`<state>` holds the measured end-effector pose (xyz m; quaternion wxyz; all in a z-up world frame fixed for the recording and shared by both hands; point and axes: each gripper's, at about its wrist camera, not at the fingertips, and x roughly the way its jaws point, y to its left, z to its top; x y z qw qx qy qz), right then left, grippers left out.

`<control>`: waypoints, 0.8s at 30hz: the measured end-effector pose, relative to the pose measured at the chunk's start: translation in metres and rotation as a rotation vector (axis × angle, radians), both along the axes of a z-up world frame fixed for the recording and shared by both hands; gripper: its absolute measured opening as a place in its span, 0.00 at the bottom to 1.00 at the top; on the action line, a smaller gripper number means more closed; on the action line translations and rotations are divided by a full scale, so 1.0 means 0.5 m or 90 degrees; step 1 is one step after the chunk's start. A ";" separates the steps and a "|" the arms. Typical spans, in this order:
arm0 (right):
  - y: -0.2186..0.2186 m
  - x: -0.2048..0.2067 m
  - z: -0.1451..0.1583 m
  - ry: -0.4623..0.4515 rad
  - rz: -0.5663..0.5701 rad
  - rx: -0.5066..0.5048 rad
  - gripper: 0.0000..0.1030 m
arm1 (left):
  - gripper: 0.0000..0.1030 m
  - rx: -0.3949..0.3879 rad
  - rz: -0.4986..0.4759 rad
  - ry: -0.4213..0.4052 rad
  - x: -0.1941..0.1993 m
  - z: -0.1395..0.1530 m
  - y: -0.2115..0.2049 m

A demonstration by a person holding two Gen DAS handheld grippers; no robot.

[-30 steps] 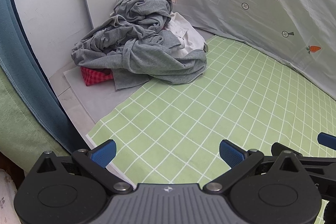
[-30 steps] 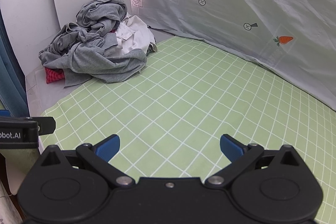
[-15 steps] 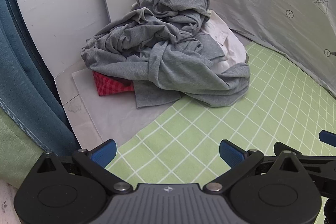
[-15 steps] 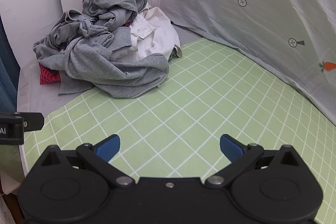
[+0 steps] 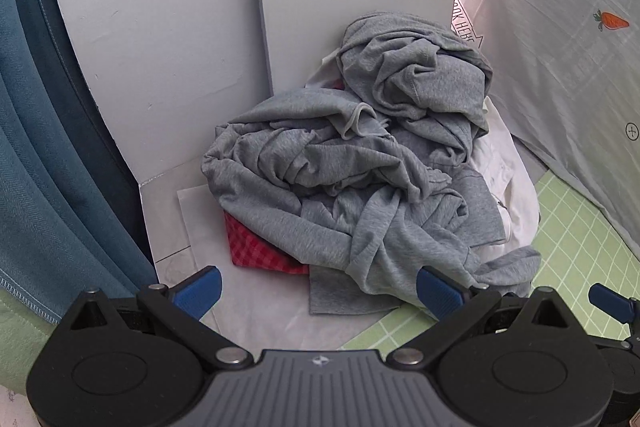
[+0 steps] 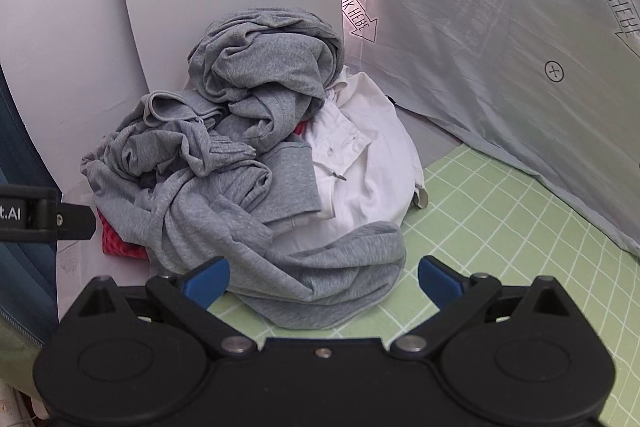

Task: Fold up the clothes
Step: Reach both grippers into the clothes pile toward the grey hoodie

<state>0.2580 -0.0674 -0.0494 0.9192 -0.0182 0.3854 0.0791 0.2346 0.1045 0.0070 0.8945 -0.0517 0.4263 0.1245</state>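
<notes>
A heap of crumpled grey garments (image 5: 360, 179) (image 6: 240, 163) is piled in the back left corner against white boards. A white garment (image 6: 368, 155) (image 5: 508, 187) lies on the heap's right side and a red checked cloth (image 5: 256, 247) (image 6: 116, 239) pokes out underneath on the left. My left gripper (image 5: 318, 289) hovers open just in front of the heap, its blue fingertips (image 5: 200, 289) straddling the lower edge of the grey cloth. My right gripper (image 6: 322, 277) is open too, just short of a grey sleeve lying on the mat. Nothing is held.
A green checked mat (image 6: 520, 227) (image 5: 572, 227) covers the surface to the right. White boards (image 5: 160, 47) wall the corner; a grey printed sheet (image 6: 500, 47) hangs behind. Blue curtain (image 5: 48, 147) at far left. Part of the left gripper's body (image 6: 36, 215) shows at the right view's left edge.
Both grippers have moved forward and left toward the clothes heap, which now fills the middle of both views. Both stay open.
</notes>
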 end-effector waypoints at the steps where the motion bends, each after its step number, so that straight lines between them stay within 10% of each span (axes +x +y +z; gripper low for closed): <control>1: 0.006 0.010 0.001 -0.003 0.000 0.004 0.94 | 0.99 -0.008 -0.003 0.005 0.013 0.000 0.009; 24: 0.150 0.376 0.022 -0.045 -0.071 -0.008 0.86 | 0.88 -0.123 -0.147 -0.036 0.481 0.012 0.187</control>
